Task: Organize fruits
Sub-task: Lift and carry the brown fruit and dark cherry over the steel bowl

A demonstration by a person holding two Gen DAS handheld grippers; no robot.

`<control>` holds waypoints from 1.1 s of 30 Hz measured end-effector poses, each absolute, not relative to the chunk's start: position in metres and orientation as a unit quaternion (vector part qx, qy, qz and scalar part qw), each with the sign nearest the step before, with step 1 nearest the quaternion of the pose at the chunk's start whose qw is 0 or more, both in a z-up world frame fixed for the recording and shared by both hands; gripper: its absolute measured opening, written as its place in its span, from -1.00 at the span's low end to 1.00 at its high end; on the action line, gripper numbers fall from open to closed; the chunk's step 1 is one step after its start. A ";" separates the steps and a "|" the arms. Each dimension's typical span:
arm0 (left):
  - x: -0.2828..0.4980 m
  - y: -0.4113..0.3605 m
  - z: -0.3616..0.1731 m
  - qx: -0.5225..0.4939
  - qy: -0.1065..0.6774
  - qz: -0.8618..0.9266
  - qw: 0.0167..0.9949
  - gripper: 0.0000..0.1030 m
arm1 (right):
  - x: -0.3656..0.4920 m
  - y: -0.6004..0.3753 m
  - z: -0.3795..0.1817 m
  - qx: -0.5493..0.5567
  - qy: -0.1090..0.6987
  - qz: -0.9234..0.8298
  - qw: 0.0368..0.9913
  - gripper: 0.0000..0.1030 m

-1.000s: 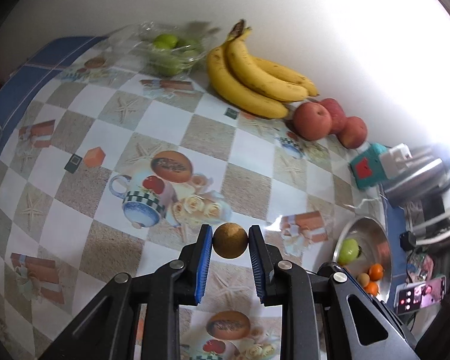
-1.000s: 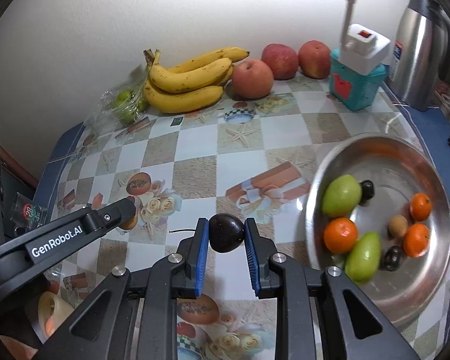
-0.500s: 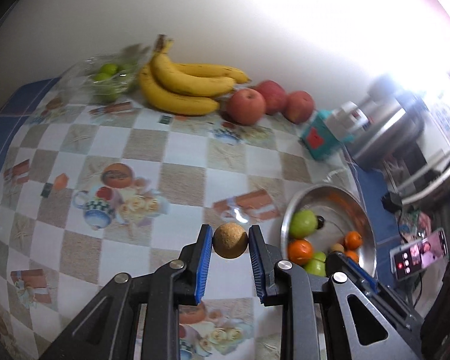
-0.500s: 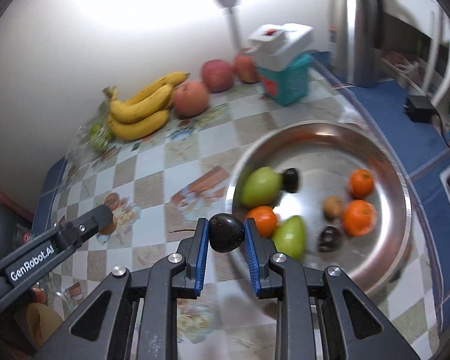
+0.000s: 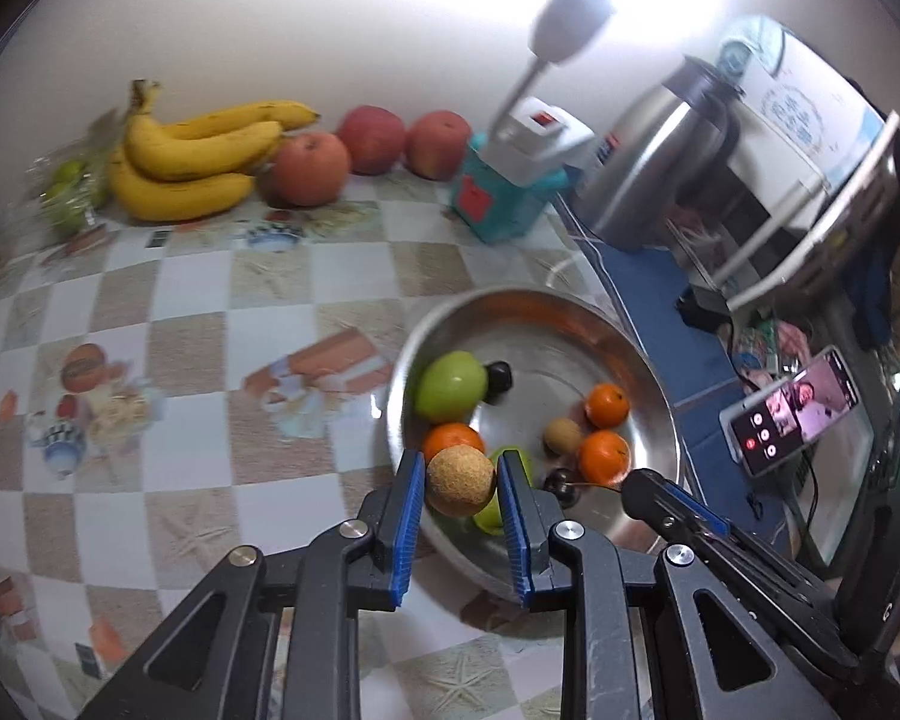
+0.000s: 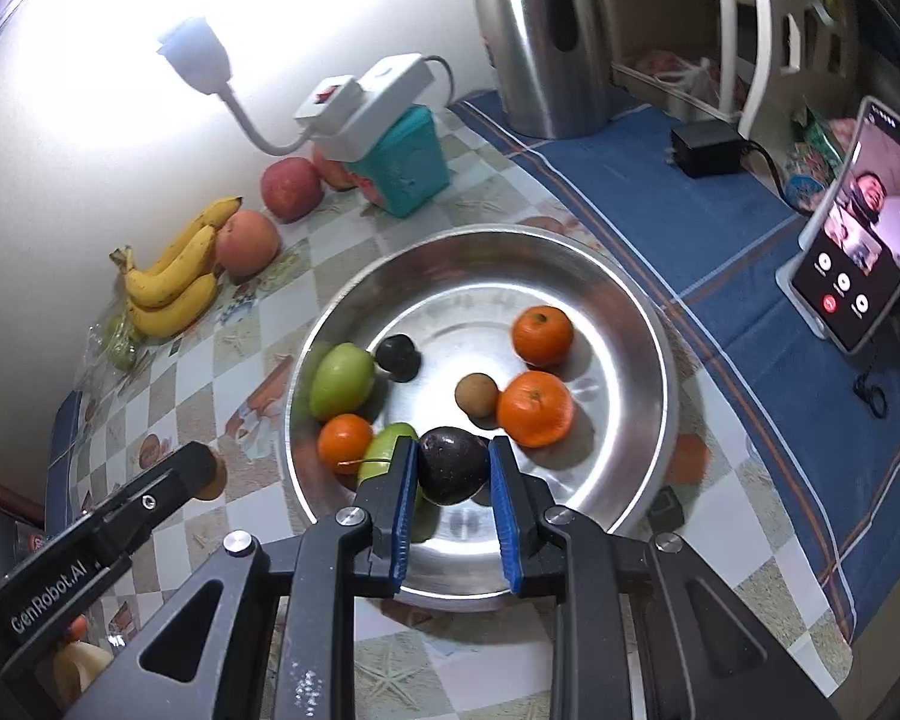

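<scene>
Blue-padded jaws on both grippers, and both are loaded. Left gripper (image 5: 460,483) first: its jaws are clamped on a rough tan round fruit (image 5: 460,480), held clear above the near left rim of the steel bowl (image 5: 570,315). Far off to the left of those jaws, against the wall, sits a clear bag of green fruit (image 5: 69,192), then a bunch of bananas (image 5: 192,162), then three red apples (image 5: 309,168) in a row. Straight beyond the jaws, inside the bowl: an orange (image 5: 452,441) just behind the held fruit, a big green fruit (image 5: 450,387) further back with a small dark fruit (image 5: 499,377) touching its right side. Right of the jaws lie a small brown fruit (image 5: 561,435) and two more oranges. Beyond the bowl stands a teal box (image 5: 498,204) with a white power strip on top, then a steel kettle (image 5: 654,174), and far right a propped phone (image 5: 792,411) showing a call.

Over to the right gripper (image 6: 453,468): its jaws grip a dark, near-black fruit (image 6: 453,465), hanging over the bowl's near side, inside the rim. Left of those jaws the other gripper's black arm reaches in low over the checked tabletop (image 6: 258,312). A green fruit peeks out just behind the left jaw, beside an orange. Ahead and right of the jaws, the brown fruit rests against a large orange (image 6: 535,408); another orange lies further back.
</scene>
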State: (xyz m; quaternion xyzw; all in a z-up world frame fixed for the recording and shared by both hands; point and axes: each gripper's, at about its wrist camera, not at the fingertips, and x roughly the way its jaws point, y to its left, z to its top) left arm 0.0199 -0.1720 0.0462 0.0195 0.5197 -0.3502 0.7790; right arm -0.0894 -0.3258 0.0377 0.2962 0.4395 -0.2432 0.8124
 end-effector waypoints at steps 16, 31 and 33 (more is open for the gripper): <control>0.014 -0.201 0.008 0.059 0.549 -0.347 0.758 -0.48 | -0.083 -0.325 0.000 0.301 0.495 -0.230 0.782 -0.51; 0.019 -0.200 -0.001 0.055 0.565 -0.340 0.750 -0.45 | -0.079 -0.319 -0.011 0.289 0.517 -0.230 0.772 -0.51; 0.019 -0.200 -0.002 0.056 0.566 -0.340 0.749 -0.45 | -0.078 -0.319 -0.011 0.289 0.518 -0.231 0.771 -0.51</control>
